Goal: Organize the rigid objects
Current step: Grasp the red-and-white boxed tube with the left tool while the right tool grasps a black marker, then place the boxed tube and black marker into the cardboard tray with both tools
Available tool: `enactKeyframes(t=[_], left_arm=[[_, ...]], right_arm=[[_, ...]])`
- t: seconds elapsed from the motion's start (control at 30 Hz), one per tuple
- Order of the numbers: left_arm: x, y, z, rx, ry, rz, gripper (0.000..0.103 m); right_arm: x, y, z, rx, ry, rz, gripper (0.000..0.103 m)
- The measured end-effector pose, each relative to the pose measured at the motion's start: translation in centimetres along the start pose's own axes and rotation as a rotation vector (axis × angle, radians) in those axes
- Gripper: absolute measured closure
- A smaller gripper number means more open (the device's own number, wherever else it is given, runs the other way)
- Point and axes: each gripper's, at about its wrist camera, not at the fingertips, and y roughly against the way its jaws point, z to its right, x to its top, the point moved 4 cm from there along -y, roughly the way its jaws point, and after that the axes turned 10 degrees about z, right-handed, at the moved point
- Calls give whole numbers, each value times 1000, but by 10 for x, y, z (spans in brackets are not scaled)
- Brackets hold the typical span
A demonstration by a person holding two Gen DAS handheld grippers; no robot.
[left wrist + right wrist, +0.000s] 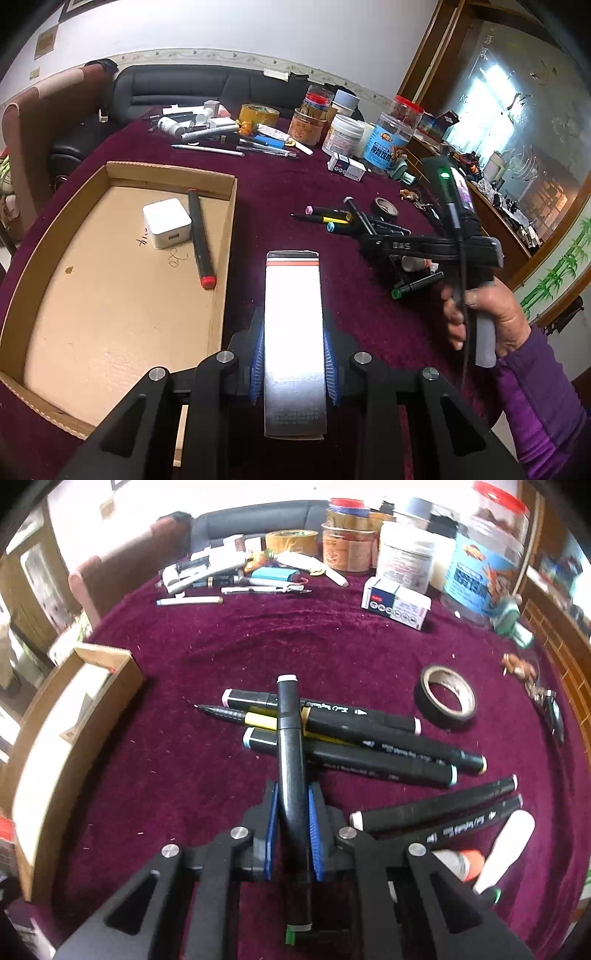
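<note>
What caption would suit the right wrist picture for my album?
Right gripper clamps a black marker above a pile of markers on the maroon tablecloth.

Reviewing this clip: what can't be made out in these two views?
- Print on the silver box in the left hand-held gripper: washed out by glare, left wrist view.
- Lower end of the black marker in the right hand-held gripper: hidden behind the gripper body, right wrist view.
- Cardboard tray contents: blurred and overexposed, right wrist view.
- Tray's near corner: cut off behind the gripper, left wrist view.
</note>
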Motion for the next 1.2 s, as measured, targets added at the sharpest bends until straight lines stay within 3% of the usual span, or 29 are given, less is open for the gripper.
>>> enactKeyframes(t=[0.23, 0.43, 0.53, 0.63, 0.8, 1.03, 1.2], left_arm=[[24, 23, -26, -3, 55, 36, 75], [72, 50, -72, 125, 25, 104, 75], [91, 43, -102, 194, 19, 102, 75], [100, 19, -136, 213, 77, 48, 75], [94, -29, -168, 242, 119, -38, 75], [86, -71, -197, 293, 157, -93, 75], [87, -80, -200, 282, 162, -83, 74]], right_arm=[[4, 38, -8, 131, -88, 45, 89], [21, 66, -50, 280, -101, 66, 89], [32, 65, -78, 387, -136, 42, 88], [42, 50, -111, 513, -203, -10, 88], [46, 4, -168, 580, -252, -110, 88], [37, -67, -224, 605, -325, -254, 88], [42, -87, -237, 577, -335, -255, 88]])
